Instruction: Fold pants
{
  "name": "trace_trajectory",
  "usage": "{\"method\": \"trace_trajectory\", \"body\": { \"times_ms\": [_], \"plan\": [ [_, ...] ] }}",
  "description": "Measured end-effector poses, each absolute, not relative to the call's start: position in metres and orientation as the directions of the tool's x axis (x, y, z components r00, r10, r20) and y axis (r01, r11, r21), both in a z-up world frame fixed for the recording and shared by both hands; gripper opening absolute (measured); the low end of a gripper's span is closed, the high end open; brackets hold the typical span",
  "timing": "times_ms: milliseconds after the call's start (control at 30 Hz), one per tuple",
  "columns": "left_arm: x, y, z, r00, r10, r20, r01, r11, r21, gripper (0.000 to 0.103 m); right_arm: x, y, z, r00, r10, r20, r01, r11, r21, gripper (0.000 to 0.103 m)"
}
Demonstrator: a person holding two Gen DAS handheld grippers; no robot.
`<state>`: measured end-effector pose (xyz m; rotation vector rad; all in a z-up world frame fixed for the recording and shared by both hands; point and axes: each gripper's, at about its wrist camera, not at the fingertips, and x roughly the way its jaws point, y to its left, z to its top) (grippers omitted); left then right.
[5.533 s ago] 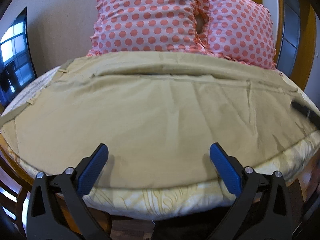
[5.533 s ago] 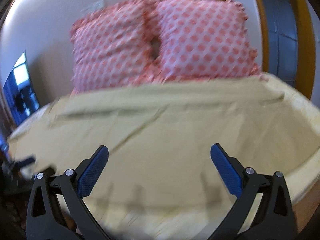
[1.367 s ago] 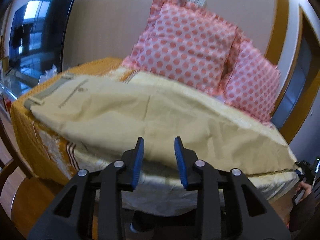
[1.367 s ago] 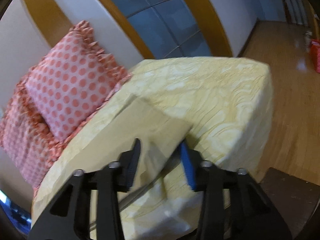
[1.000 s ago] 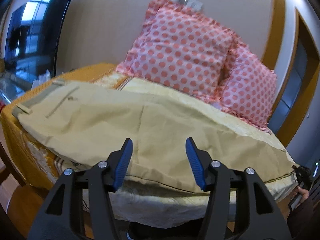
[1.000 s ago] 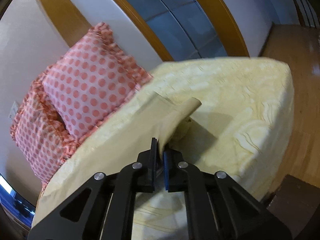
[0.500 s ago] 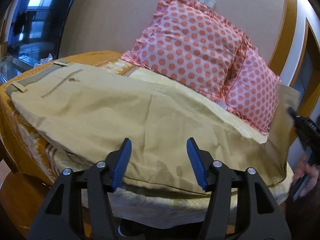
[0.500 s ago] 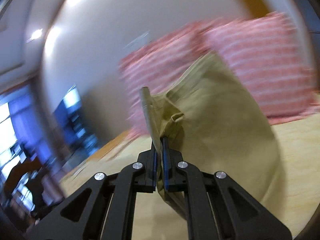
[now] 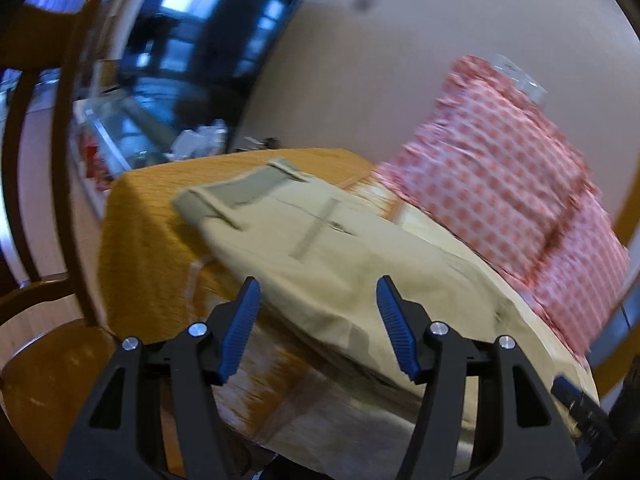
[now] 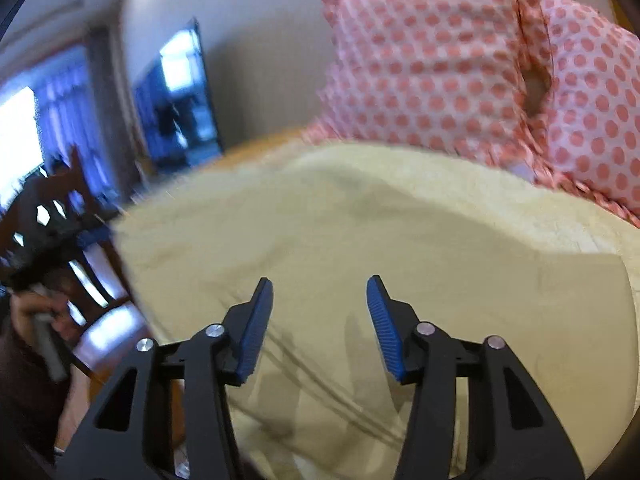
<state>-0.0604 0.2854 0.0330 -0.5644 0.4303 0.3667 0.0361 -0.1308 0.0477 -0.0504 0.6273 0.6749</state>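
Note:
The khaki pants (image 9: 344, 248) lie folded over on the bed, with the waistband (image 9: 244, 192) at the far left near the orange cover's corner. My left gripper (image 9: 318, 324) is open and empty, just before the pants' near edge. In the right wrist view the pants (image 10: 360, 240) spread across the bed. My right gripper (image 10: 320, 320) is open and empty, hovering over the cloth. The right gripper's tip (image 9: 576, 400) shows at the left view's lower right.
Two pink polka-dot pillows (image 9: 500, 160) (image 10: 440, 72) stand at the back. An orange bed cover (image 9: 152, 240) hangs at the left corner. A wooden chair (image 9: 36, 208) stands left of the bed. A dark screen (image 9: 192, 40) hangs on the wall.
My right gripper has let go of the pant leg it carried over and now stands open above the folded cloth. My left gripper has swung left toward the waistband, still open.

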Motion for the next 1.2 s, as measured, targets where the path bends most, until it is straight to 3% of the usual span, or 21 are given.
{"method": "trace_trajectory", "body": {
  "times_ms": [200,300,467,567,667,800,867,933,1067,1200],
  "plan": [
    [-0.05,0.303,0.022,0.806,0.237,-0.542,-0.514,0.735,-0.442,0.06,0.039,-0.131,0.034,0.585,0.567,-0.58,-0.578,0.793,0.192,0.052],
    [-0.046,0.298,0.022,0.807,0.23,-0.545,-0.505,0.747,-0.433,0.065,0.041,-0.132,0.034,0.577,0.57,-0.584,-0.581,0.79,0.197,0.052],
    [-0.034,0.283,0.024,0.847,0.096,-0.523,-0.401,0.761,-0.51,0.07,0.043,-0.133,0.032,0.57,0.58,-0.582,-0.589,0.782,0.203,0.052],
    [-0.022,0.274,0.024,0.838,0.111,-0.534,-0.405,0.783,-0.473,0.071,0.044,-0.135,0.031,0.567,0.583,-0.582,-0.59,0.78,0.207,0.052],
    [-0.022,0.29,0.022,0.855,0.086,-0.512,-0.41,0.717,-0.563,0.07,0.043,-0.136,0.03,0.561,0.59,-0.58,-0.594,0.775,0.215,0.052],
    [-0.028,0.32,0.016,0.868,0.077,-0.491,-0.434,0.596,-0.675,0.053,0.041,-0.139,0.03,0.554,0.608,-0.569,-0.6,0.765,0.233,0.053],
    [-0.03,0.337,0.009,0.872,0.072,-0.485,-0.448,0.518,-0.729,0.014,0.04,-0.14,0.03,0.551,0.616,-0.563,-0.603,0.76,0.24,0.053],
    [-0.03,0.344,0.006,0.887,0.05,-0.459,-0.425,0.476,-0.77,0.01,0.037,-0.143,0.031,0.549,0.627,-0.553,-0.609,0.753,0.249,0.053],
    [-0.019,0.319,0.044,0.884,0.101,-0.456,-0.409,0.639,-0.651,0.007,0.031,-0.156,0.04,0.56,0.651,-0.512,-0.617,0.741,0.266,0.057],
    [0.006,0.264,0.102,0.91,0.062,-0.409,-0.289,0.804,-0.52,0.007,0.022,-0.18,0.053,0.608,0.657,-0.445,-0.606,0.746,0.275,0.058]
  ]
}}
